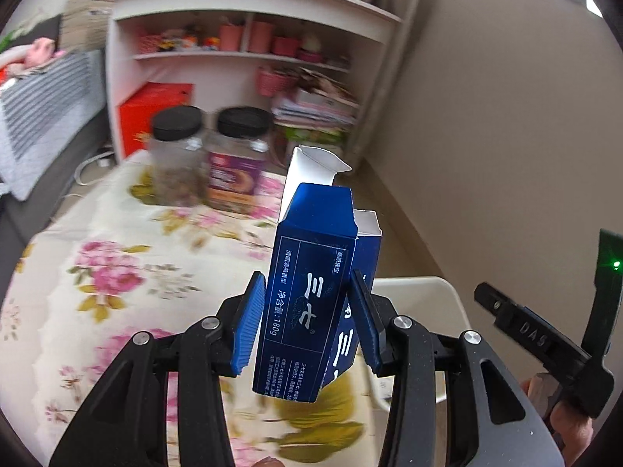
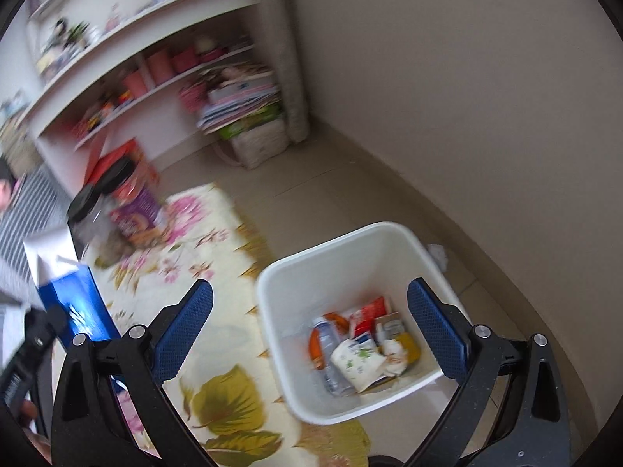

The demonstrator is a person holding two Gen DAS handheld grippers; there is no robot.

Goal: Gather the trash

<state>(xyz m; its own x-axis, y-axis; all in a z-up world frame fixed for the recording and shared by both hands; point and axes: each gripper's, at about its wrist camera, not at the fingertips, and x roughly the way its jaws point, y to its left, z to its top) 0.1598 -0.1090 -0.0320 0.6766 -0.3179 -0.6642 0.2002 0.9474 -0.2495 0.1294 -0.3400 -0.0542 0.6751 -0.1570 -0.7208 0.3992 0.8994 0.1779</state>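
- my left tongs (image 1: 307, 327) clamp a blue box (image 1: 307, 292) above the floral table (image 1: 117, 272).
- my right tongs (image 2: 311, 330) gape, empty, over the white bin (image 2: 350, 249).
- two jars (image 1: 206, 155) stand beyond.

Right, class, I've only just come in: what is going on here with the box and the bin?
A person is tidying up with two hand-held grippers. The left gripper is shut on an opened blue carton, held above the floral tablecloth. The right gripper is open and empty, above the white bin, which already holds wrappers and a bottle.
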